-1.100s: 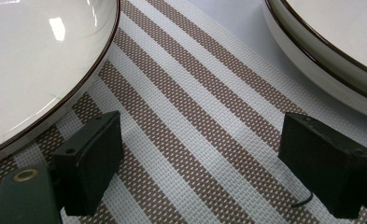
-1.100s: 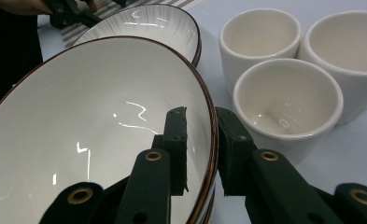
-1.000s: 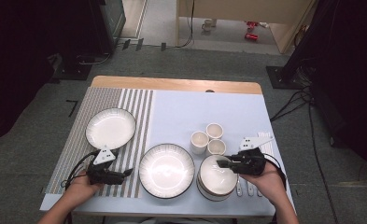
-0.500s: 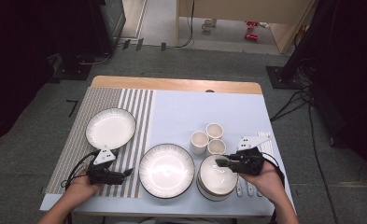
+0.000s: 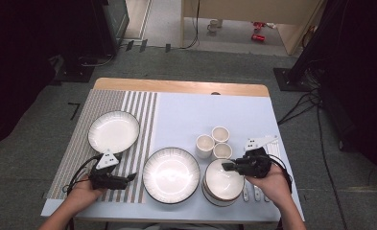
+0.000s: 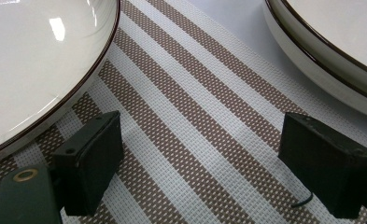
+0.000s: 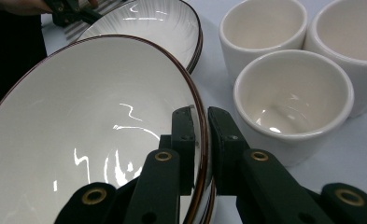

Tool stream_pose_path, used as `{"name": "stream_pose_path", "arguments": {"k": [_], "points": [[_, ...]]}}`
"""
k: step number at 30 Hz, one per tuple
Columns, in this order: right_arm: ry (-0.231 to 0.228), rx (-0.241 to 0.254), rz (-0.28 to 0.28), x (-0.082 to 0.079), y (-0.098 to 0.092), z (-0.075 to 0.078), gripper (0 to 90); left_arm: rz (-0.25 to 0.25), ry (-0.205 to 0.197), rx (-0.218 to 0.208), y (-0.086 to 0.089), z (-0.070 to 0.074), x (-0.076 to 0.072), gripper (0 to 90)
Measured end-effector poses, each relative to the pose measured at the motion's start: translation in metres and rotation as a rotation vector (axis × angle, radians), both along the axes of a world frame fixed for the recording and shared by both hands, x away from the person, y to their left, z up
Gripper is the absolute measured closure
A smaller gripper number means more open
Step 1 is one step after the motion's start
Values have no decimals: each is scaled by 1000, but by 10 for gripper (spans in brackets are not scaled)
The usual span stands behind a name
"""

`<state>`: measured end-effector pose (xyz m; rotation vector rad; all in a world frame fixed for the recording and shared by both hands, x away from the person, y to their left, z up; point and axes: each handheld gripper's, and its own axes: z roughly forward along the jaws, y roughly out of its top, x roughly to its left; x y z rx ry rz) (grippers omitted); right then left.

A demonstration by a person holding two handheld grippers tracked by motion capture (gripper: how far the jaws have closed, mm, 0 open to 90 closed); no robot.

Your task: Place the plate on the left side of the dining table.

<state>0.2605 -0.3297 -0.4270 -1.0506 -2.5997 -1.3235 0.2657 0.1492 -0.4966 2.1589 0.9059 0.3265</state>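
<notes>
Currently, going left to right on the worktop [image 5: 215, 108]: a plate [image 5: 113, 131] sits on the striped mat [image 5: 76, 139], well clear of the action. Left tongs [image 5: 128, 179] rest low on the mat just beside that plate, jaws wide apart with nothing between them; in the left gripper view only woven mat shows between the pads [image 6: 90, 158]. Looks parked, keeping out of the way while the other hand works.

Centre: a wide ribbed bowl [image 5: 171, 174], sitting half on the mat's edge, untouched.

Right of it: a stack of bowls [image 5: 223, 184] at the near edge, three cups [image 5: 213, 143] clustered just behind. Right tongs [image 5: 227, 166] come in from the right, jaws straddling the rim of the top bowl [image 7: 92, 140], one inside and one outside. They have just been closing and now pinch the rim. The rim grip makes sense: the bowl is too wide to span, and the edge is the only graspable part.

My read: top bowl is about to be lifted off the stack. The cups sit close to that rim, so clearance is tight.
</notes>
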Motion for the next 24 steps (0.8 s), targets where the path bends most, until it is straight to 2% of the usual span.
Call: {"name": "stream_pose_path", "arguments": {"k": [8,13,24], "points": [[41,18,-33,1,-3,1,826,0,0,-1,0,0,0,138],[95,14,-75,2,-3,4,827,0,0,0,0,0,0,138],[84,41,-124,1,-6,14,827,0,-2,2,0,0,0,138]]}}
